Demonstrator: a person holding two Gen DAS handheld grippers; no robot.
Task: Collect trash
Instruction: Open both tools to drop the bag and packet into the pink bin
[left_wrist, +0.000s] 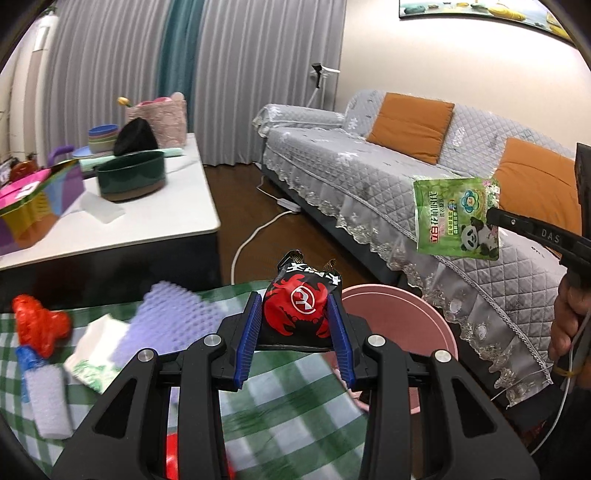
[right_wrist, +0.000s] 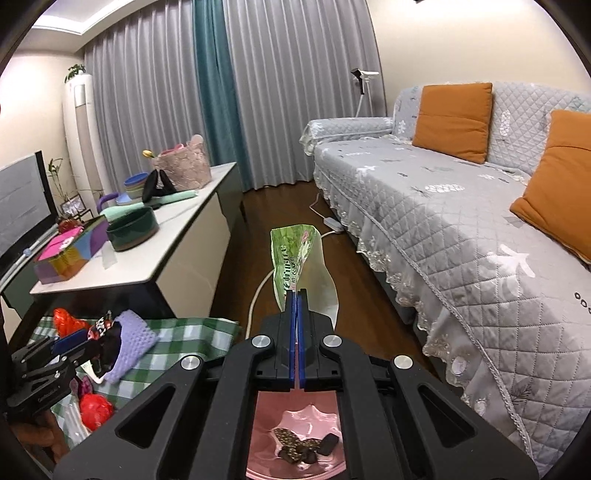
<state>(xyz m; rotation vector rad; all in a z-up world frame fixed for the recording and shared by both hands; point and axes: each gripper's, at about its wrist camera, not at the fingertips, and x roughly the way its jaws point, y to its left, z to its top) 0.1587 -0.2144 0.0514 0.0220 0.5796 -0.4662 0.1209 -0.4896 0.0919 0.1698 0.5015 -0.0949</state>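
Observation:
My left gripper (left_wrist: 297, 306) is shut on a red and black snack packet (left_wrist: 298, 310) and holds it above the green checked cloth (left_wrist: 280, 413), next to the pink bin (left_wrist: 402, 314). My right gripper (right_wrist: 297, 295) is shut on a green panda-print packet (right_wrist: 295, 262) and holds it in the air over the pink bin (right_wrist: 295, 435), which has dark wrappers inside. The green packet (left_wrist: 458, 218) also shows in the left wrist view, to the right of the bin. The left gripper (right_wrist: 96, 334) shows at the left of the right wrist view.
On the checked cloth lie a purple knitted pad (left_wrist: 162, 317), red crumpled plastic (left_wrist: 38, 325), a white tissue pack (left_wrist: 99, 350) and a white sponge (left_wrist: 48, 402). A white table (left_wrist: 147, 221) holds a green bowl (left_wrist: 131, 177). A grey sofa (right_wrist: 461, 206) stands on the right.

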